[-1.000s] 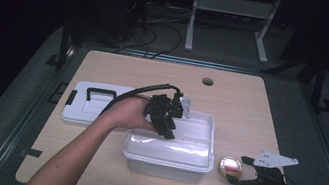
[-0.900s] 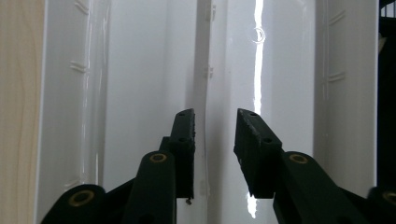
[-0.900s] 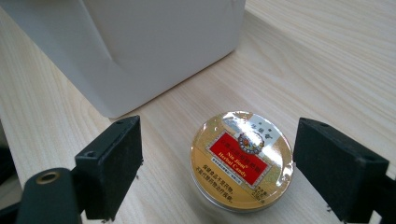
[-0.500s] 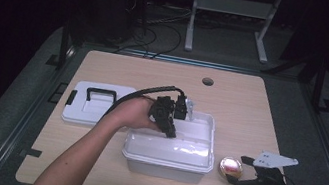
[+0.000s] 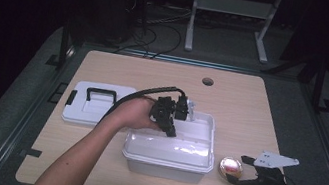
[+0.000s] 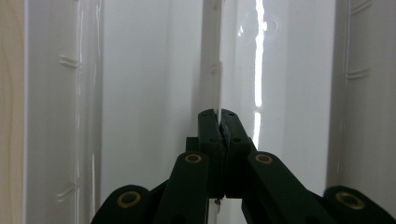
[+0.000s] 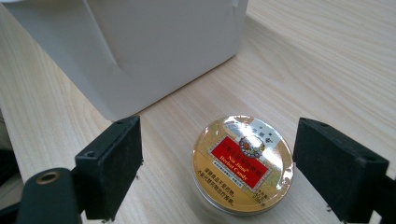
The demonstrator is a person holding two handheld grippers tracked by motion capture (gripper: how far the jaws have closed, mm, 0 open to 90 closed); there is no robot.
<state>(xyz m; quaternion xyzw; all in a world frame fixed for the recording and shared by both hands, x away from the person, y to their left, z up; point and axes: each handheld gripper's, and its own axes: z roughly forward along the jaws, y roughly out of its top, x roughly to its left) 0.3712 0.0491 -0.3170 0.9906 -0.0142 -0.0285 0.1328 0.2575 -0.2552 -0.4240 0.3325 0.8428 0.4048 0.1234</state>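
Left claw [image 5: 170,126]: we see it clamped on the thin inner wall of the white bin [image 5: 207,130], inside the bin.
Right claw [image 7: 217,170]: we hold it wide apart, the round tin [image 7: 243,163] between its jaws, untouched.
Tin: on the worktop [image 5: 246,106], just beside the bin's right end.
Lid [image 5: 94,108]: left of the bin.

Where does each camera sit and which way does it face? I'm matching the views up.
High view: above the near table edge, facing forward and down; forearms, left gripper, right gripper.
Left gripper view: looks along shut jaws into the white plastic box.
Right gripper view: looks along open jaws at the round gold tin.
Shared: box, tin.
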